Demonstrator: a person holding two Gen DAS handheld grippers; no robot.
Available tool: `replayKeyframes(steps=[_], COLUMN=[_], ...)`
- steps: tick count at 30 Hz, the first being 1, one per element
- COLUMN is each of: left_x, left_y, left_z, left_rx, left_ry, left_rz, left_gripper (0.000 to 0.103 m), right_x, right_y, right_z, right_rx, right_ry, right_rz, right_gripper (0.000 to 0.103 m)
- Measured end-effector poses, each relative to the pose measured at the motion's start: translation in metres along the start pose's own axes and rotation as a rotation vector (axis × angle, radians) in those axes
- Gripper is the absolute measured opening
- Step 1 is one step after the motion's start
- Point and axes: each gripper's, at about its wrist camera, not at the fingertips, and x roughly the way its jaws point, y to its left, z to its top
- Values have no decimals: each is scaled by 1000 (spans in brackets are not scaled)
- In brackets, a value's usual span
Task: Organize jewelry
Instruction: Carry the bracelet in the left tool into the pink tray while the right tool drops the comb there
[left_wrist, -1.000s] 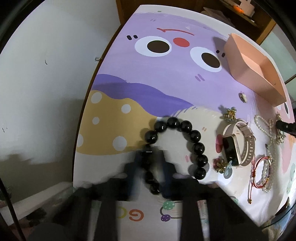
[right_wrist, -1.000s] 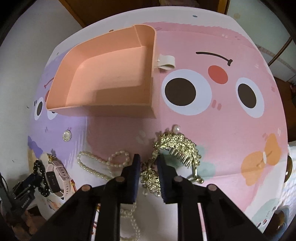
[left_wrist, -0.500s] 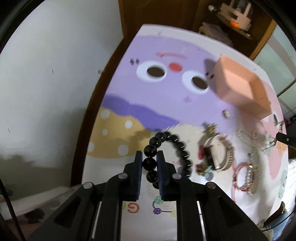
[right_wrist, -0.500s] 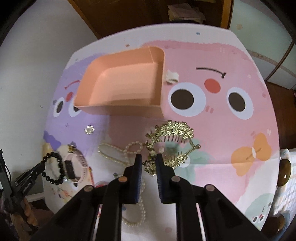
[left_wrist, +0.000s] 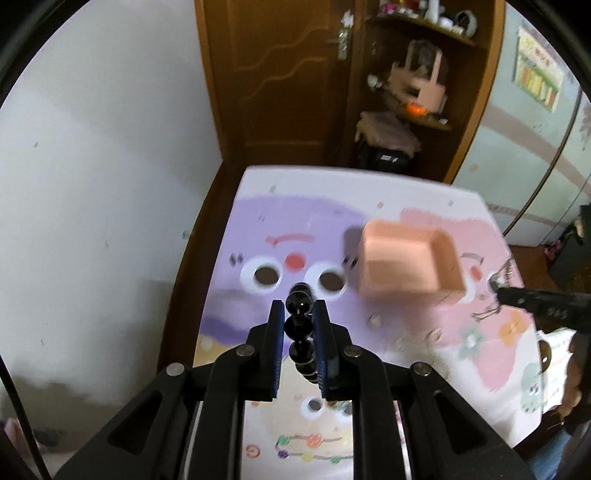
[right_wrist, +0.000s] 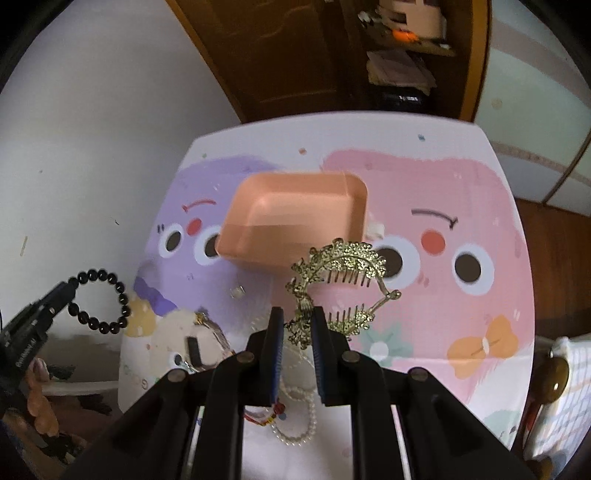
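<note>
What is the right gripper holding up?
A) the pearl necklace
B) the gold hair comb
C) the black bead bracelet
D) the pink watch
B: the right gripper is shut on the gold hair comb, lifted above the table; the left gripper has the black bead bracelet.

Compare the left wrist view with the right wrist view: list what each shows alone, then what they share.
Only the left wrist view: the left gripper from behind, shut on the black bead bracelet.
Only the right wrist view: the right gripper from behind, shut on the gold hair comb, plus the pearl strand and watch on the mat.
Both: the peach tray, the cartoon mat, both lifted pieces.
</note>
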Motion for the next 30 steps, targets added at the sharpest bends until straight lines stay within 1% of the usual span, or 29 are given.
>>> replayKeyframes(steps=[3, 6, 10, 14, 21, 25, 30], left_x=[-9, -8, 14, 37, 73, 96, 117], left_y=[-14, -31, -53, -73, -96, -102, -109], left_z=[23, 43, 66, 79, 84, 82, 80], left_rx=[16, 28, 26, 37, 33, 21, 13], left_ry=[-39, -70, -62, -62, -29, 8, 44], left_rz=[-17, -33, -68, -94, -135, -148, -163], left_gripper=[13, 13, 13, 13, 13, 13, 13], right_x=[-7, -5, 15, 47, 108, 129, 146], right_y=[7, 12, 16, 16, 5, -3, -10], right_z=[18, 35, 54, 70, 80, 79, 75], right_rx=[-20, -41, -59, -67, -81, -73, -63], right_ry=[-31, -42, -20, 23, 133, 173, 203], right_rz=[4, 1, 7, 1, -5, -23, -31], right_gripper=[14, 14, 14, 14, 14, 14, 14])
